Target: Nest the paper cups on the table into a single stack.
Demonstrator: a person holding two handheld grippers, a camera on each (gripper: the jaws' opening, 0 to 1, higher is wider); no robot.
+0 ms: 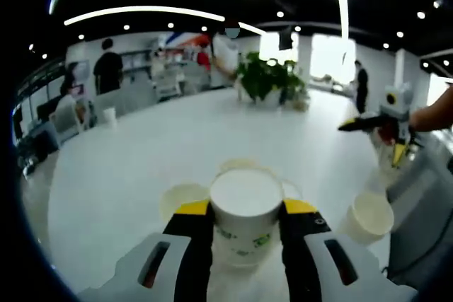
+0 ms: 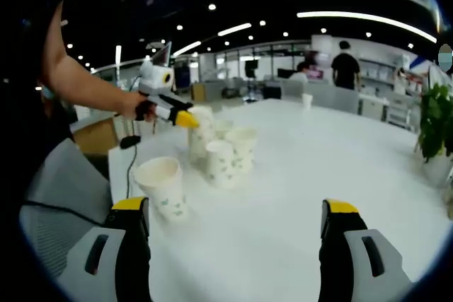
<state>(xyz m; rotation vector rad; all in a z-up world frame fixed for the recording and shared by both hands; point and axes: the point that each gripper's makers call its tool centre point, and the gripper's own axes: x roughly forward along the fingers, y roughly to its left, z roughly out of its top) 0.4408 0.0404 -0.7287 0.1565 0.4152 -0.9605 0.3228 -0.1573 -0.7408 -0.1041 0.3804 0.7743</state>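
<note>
Left hand-held gripper (image 1: pixel 246 218) clamps a paper cup (image 1: pixel 246 206) between its jaws

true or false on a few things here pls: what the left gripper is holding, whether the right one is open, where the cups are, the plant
1. The left gripper is shut on a paper cup. True.
2. The right gripper grips a cup. False: its jaws stand wide open with nothing between them.
3. All cups are nested in one stack. False: a lone cup stands apart from the cup cluster.
4. A potted plant stands on the white table. True.
</note>
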